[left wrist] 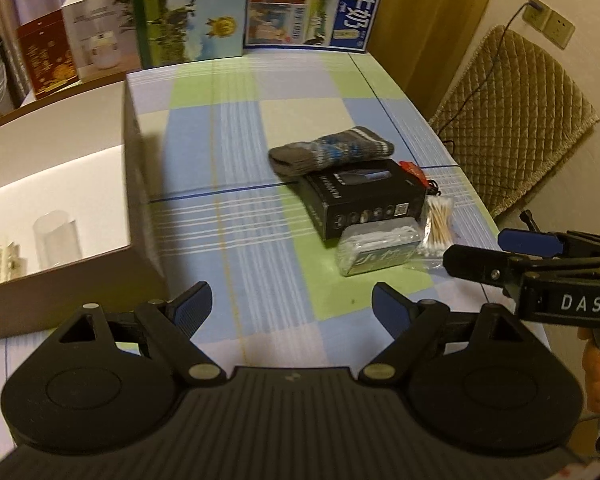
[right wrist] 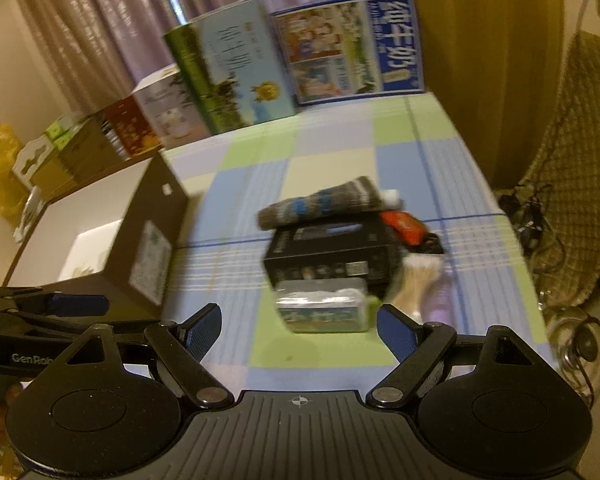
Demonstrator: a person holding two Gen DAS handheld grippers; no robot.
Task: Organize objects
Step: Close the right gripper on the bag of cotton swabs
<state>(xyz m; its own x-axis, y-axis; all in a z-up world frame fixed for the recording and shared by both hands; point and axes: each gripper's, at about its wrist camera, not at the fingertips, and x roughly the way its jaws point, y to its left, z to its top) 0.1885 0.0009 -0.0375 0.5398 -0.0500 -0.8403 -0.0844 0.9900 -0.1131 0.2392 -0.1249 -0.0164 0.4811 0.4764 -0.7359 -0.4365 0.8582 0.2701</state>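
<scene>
Small cluster of loose items on the right half of the checked tablecloth (left wrist: 236, 184). Rolled grey sock (left wrist: 332, 152) lies farthest, long axis left to right, striped cuff to the right. Touching its near side, a black carton (left wrist: 364, 204) lies flat, long axis also roughly left to right, printed side facing near. Against the carton's near right corner sits a clear lidded tub (left wrist: 374, 250) of white swabs; just right of it a bag of cotton buds (left wrist: 436, 228), sticks running far to near. A red tag (left wrist: 414, 170) shows behind the carton, mostly hidden. Open cardboard box (left wrist: 136, 184) stands at left, well apart from the cluster; inside, a clear cup (left wrist: 56, 236) and some pale item, cut off and unclear. Milk cartons (left wrist: 192, 12) line the far edge. Left gripper (left wrist: 292, 304) open, empty, above bare cloth. Right gripper (right wrist: 299, 322) open, empty, just short of the tub; that view is motion-blurred, labels unreadable.
</scene>
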